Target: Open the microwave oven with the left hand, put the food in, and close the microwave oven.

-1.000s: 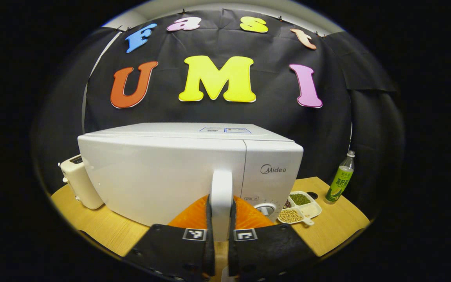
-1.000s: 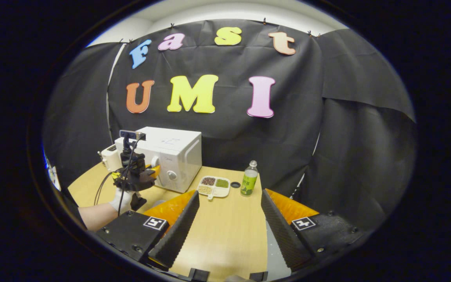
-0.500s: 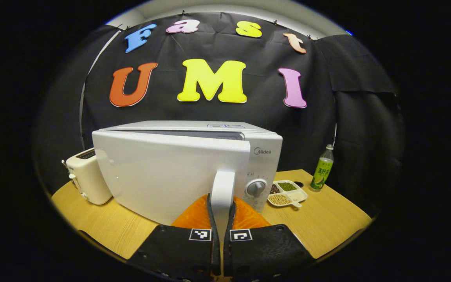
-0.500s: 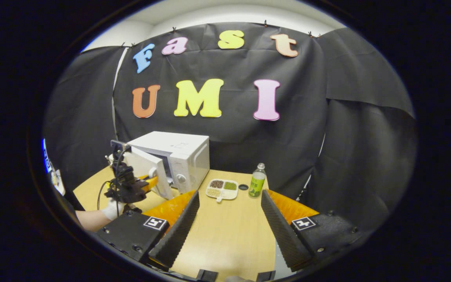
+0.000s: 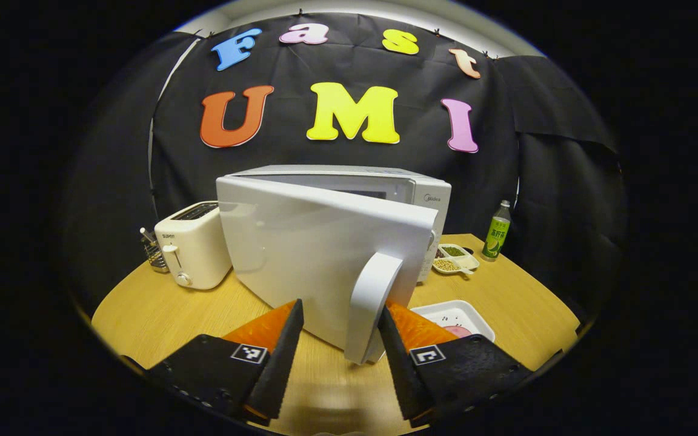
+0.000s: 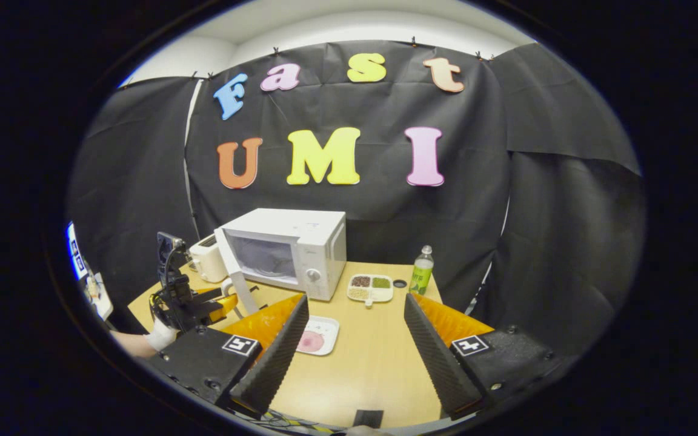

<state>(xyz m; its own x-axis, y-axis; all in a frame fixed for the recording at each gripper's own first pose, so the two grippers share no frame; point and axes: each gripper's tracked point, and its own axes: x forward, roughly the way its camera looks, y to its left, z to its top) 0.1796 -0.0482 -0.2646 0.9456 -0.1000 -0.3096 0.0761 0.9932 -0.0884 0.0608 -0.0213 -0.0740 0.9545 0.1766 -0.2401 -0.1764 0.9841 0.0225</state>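
Opening step looks finished: microwave door (image 5: 325, 254) swung wide, cavity (image 6: 262, 257) exposed. Left gripper (image 5: 338, 330) fingers spread apart, handle (image 5: 372, 306) between them, ungripped. Right gripper (image 6: 355, 327) likewise spread, empty. Food tray (image 6: 319, 335) (pink item) on table (image 6: 379, 369) near door. Next likely: grasp tray by rim, carry level into cavity.

1. In the left gripper view the open microwave door (image 5: 325, 260) hides most of the cavity.
2. The white food tray (image 5: 455, 316) is partly behind the right-hand finger.
3. Contents of the divided dish (image 5: 455, 259) are too small to tell.
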